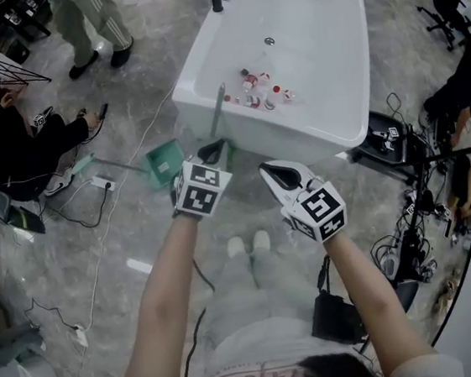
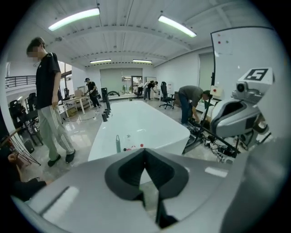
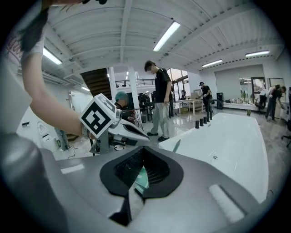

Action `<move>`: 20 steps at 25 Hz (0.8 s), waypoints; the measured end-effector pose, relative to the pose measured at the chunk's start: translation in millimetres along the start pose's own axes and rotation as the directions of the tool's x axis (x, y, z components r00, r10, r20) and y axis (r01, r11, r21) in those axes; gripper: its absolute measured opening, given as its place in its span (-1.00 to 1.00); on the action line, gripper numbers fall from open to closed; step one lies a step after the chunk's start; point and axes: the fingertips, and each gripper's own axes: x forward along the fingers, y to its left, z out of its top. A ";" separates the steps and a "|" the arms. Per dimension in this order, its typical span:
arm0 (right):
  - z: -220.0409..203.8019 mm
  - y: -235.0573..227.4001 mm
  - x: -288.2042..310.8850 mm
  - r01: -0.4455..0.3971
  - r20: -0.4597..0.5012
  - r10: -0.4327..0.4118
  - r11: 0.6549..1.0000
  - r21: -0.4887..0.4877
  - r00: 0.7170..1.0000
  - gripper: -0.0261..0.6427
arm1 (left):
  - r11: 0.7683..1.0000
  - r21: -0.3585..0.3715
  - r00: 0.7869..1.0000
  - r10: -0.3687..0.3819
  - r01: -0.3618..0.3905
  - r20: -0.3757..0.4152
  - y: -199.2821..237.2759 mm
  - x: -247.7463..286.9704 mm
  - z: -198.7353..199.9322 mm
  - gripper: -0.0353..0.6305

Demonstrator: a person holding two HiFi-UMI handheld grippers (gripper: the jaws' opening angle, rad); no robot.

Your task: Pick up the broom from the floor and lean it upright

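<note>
- Broom point(image 1: 219, 109): handle leans upright on the near wall of the white bathtub point(image 1: 331, 134); lower end hidden.
- Left gripper point(image 1: 211, 151): jaws pressed together, empty, just in front of that wall, by the handle.
- Right gripper point(image 1: 271, 171): jaws together, empty, near the same wall.
- Green plastic piece point(image 1: 163, 163): on the floor at the tub's near corner.

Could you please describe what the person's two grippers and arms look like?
The left gripper and the right gripper look alike. Each has a smooth, light grey shell that tapers to two jaws lined with black ribbed pads, and each carries a white cube printed with black square markers. The forearms are bare, and the person wears a light short-sleeved top.
</note>
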 end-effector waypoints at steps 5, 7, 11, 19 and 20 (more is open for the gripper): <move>36.4 26.9 -18.5 -0.053 0.063 0.054 0.998 -0.021 0.997 -0.92 | 0.997 -0.033 0.995 -0.064 0.067 0.077 -32.6 -44.4 33.5 -0.89; 53.7 30.1 -29.3 -0.029 0.111 0.034 0.999 -0.039 0.993 -0.92 | 0.994 -0.031 0.989 -0.096 0.100 0.115 -47.1 -58.0 48.6 -0.89; 92.4 39.2 -45.2 -0.008 0.180 0.027 0.994 -0.108 0.983 -0.92 | 0.993 0.016 0.971 -0.119 0.119 0.205 -58.6 -85.5 84.8 -0.89; 146.6 40.0 -74.1 0.065 0.252 -0.028 0.988 -0.139 0.967 -0.92 | 0.989 0.006 0.910 -0.139 0.148 0.391 -61.0 -137.2 159.3 -0.89; 152.1 39.3 -77.4 0.077 0.262 -0.038 0.987 -0.138 0.964 -0.92 | 0.990 0.022 0.901 -0.136 0.140 0.412 -61.8 -143.4 167.1 -0.89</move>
